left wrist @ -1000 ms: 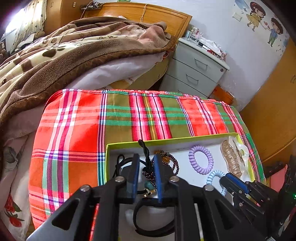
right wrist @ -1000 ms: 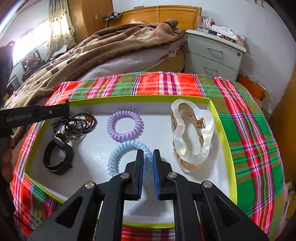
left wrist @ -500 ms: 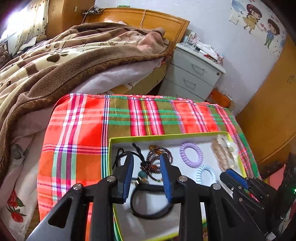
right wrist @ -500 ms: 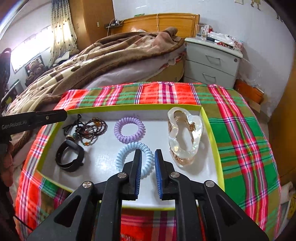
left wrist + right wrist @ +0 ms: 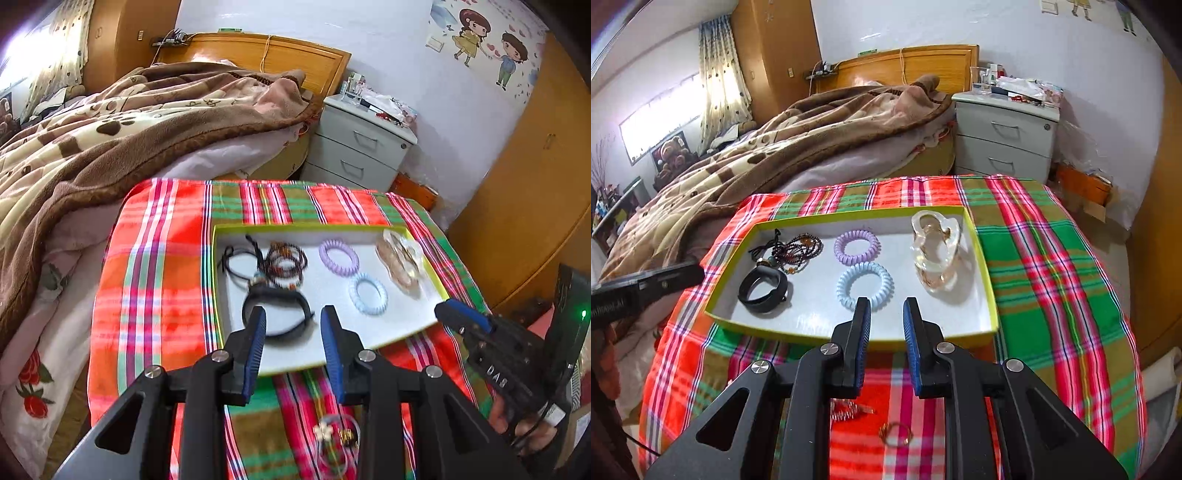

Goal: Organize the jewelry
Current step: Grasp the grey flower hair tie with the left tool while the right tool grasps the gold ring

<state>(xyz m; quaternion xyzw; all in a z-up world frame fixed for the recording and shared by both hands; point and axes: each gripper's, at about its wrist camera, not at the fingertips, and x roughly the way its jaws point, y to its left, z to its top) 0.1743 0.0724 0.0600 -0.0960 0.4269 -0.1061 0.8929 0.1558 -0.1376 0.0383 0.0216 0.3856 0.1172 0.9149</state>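
A plaid-covered worktop (image 5: 1052,258) beside a bed carried a jewelry tray (image 5: 982,266). Loose rings (image 5: 894,434) lay at 6 o'clock beneath the right gripper (image 5: 885,314), nearer than the left gripper (image 5: 293,325); both fingers parted, empty.

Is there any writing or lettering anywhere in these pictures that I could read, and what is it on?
"DAS": white letters on the black body of the right gripper, seen from the left camera.
White lettering on the left gripper's body, at the right camera's left edge: cut off and blurred, unreadable.
Items on the nightstand: too small to read.
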